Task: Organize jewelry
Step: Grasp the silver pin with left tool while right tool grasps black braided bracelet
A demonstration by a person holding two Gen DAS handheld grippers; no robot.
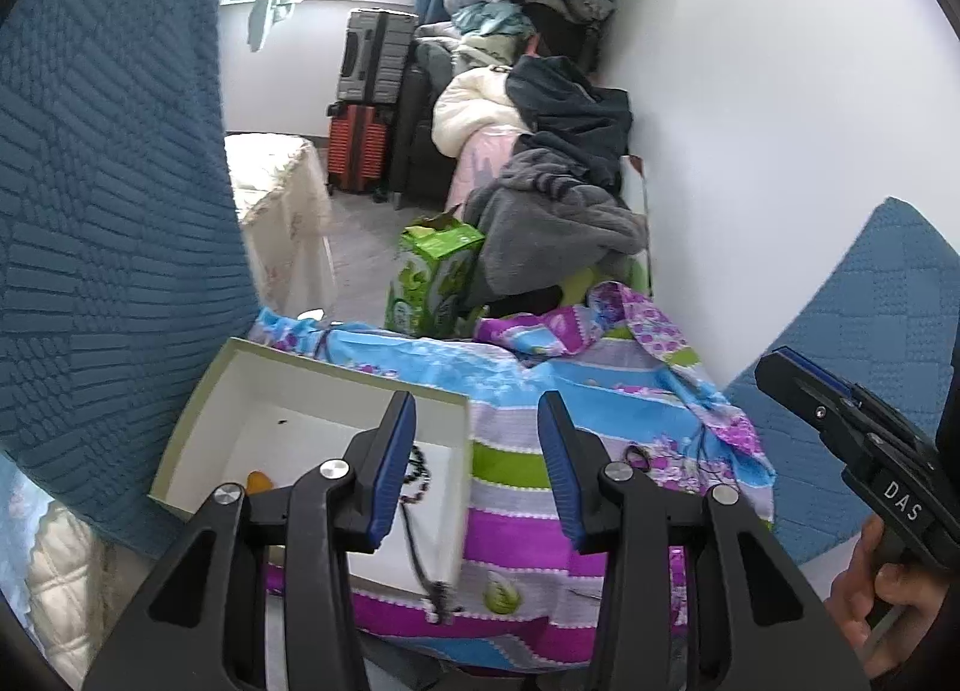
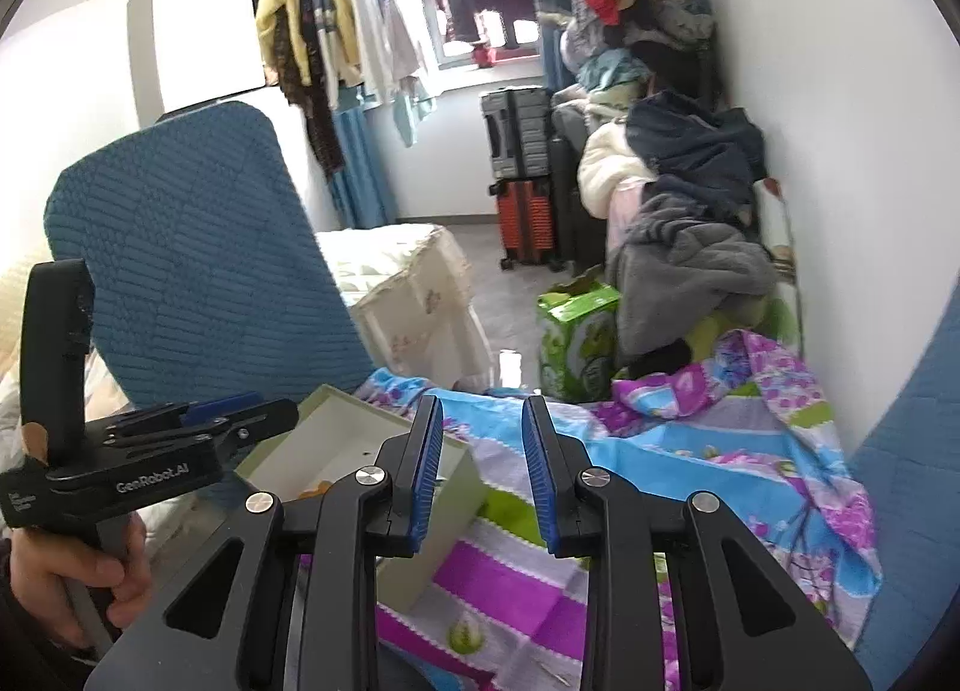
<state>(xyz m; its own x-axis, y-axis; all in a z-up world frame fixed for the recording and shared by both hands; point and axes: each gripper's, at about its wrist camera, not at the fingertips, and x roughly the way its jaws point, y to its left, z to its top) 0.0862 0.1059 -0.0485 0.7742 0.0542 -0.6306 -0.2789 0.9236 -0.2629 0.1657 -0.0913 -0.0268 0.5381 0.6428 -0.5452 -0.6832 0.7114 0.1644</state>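
Left gripper: jaws apart, nothing between the pads, hanging above the near corner of the box. Right gripper: jaws apart by a narrower gap, also empty, over the striped cloth just right of the box. In the left wrist view the right gripper shows at 4 o'clock, its handle in a hand.

Container: shallow white cardboard box, lidless, sitting on the striped floral bedsheet between two blue quilted cushions.

Contents, left wrist view:
- dark beaded necklace at the box's 4 o'clock side; its cord runs over the near wall and ends in a dark tassel or pendant lying outside on the cloth
- small orange piece at 7 o'clock, half hidden by the gripper; type unclear
- tiny dark speck near the middle, too small to identify

Outside the box: a small dark ring-like item on the cloth at about 3 o'clock from the box; cannot tell whether ring or hair tie.

Handling judgement: the necklace looks light and limp, so it will drape and swing; beads are probably slick and rounded. Best hold is a pinch across the cord near the tassel, then lift it over the wall. The ring-like item lies flat on soft fabric; a pinch risks catching cloth with it
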